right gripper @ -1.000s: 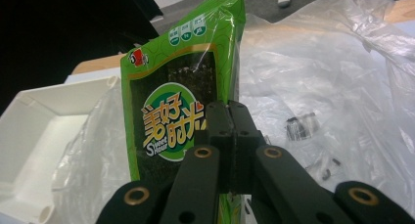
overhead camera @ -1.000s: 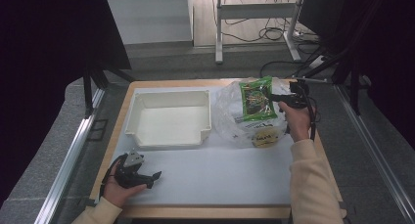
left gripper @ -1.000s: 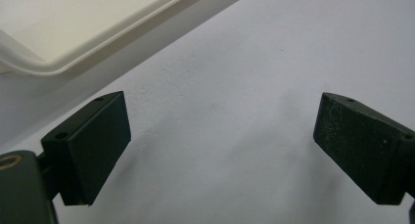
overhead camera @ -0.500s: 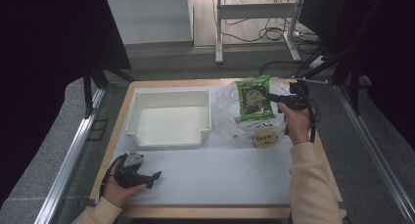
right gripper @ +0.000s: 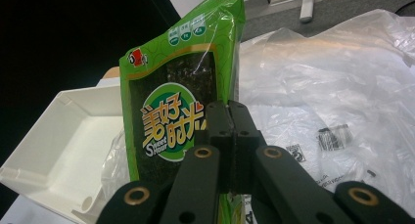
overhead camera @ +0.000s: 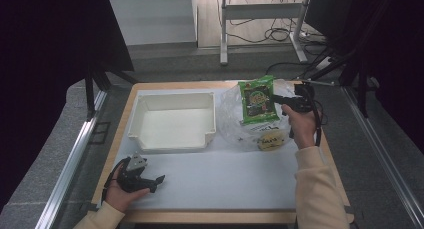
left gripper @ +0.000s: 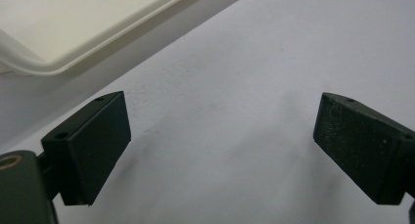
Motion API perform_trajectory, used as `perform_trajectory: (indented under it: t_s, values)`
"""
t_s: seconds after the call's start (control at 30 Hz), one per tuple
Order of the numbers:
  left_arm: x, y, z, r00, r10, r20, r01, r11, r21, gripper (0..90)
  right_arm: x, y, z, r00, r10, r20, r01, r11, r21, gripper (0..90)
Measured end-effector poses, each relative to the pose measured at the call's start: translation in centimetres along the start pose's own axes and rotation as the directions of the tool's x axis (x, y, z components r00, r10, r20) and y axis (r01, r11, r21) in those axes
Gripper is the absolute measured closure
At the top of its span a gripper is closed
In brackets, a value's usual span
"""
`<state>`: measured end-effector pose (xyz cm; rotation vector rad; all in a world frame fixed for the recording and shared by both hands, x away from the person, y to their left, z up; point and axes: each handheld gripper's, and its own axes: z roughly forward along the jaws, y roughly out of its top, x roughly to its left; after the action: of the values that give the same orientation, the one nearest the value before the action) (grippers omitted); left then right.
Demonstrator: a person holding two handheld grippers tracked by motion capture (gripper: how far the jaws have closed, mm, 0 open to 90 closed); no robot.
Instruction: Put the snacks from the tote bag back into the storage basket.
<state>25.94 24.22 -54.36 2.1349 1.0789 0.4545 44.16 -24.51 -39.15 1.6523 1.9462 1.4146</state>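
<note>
My right gripper [overhead camera: 276, 99] [right gripper: 228, 117] is shut on the edge of a green snack packet [overhead camera: 257, 99] [right gripper: 173, 104] and holds it upright above a clear plastic bag [overhead camera: 237, 120] [right gripper: 337, 87] at the table's right back. A yellow-labelled item [overhead camera: 270, 140] lies inside the bag near the hand. My left gripper [overhead camera: 156, 183] [left gripper: 220, 150] rests low over the white mat near the front left, its jaws wide open with nothing between them.
A white tray [overhead camera: 210, 116] [right gripper: 44, 170] [left gripper: 58, 62] sits at the back left of the white mat [overhead camera: 225, 174], just left of the bag. The wooden table edge [overhead camera: 230, 216] runs along the front. Dark frame posts and cables stand behind the table.
The right gripper has lifted the green packet up out of the bag and slightly left; it now stands more upright. The left gripper has not moved.
</note>
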Motion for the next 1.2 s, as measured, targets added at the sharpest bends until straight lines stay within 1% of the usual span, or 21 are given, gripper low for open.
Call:
perform_trajectory:
  t_s: [0.23, 0.53, 0.7, 1.03, 1.1, 1.2]
  values:
    - [0.0, 0.0, 0.0, 1.0, -0.002, 0.0, 0.002, 1.0, 0.001, 7.1, 0.6, 0.0, 0.1, 0.9996, 0.001, -0.027, -0.001, 1.0, -0.015, 90.0]
    - [0.1, 0.0, 0.0, 1.0, -0.005, 0.002, 0.005, 1.0, 0.001, 7.0, 2.1, 0.1, 0.7, 0.9973, -0.011, -0.072, 0.009, 1.0, -0.024, 90.0]
    - [0.1, 0.0, 0.0, 1.0, -0.004, 0.001, 0.004, 1.0, 0.0, 7.1, 2.8, -0.2, 1.1, 0.9949, -0.015, -0.099, 0.013, 1.0, -0.02, 90.0]
    - [0.1, 0.0, 0.0, 1.0, -0.006, 0.002, 0.006, 1.0, 0.001, 7.0, 3.8, -0.4, 1.7, 0.9908, -0.016, -0.134, 0.013, 1.0, -0.024, 90.0]
    - [0.1, 0.0, 0.0, 1.0, -0.006, 0.002, 0.006, 1.0, 0.002, 7.0, 4.1, -0.5, 1.7, 0.9895, -0.011, -0.144, 0.006, 0.999, -0.035, 90.0]
    - [0.1, 0.0, 0.0, 1.0, -0.009, 0.001, 0.009, 1.0, 0.001, 7.1, 4.8, -0.4, 1.6, 0.9878, -0.031, -0.153, 0.024, 0.999, -0.048, 90.0]
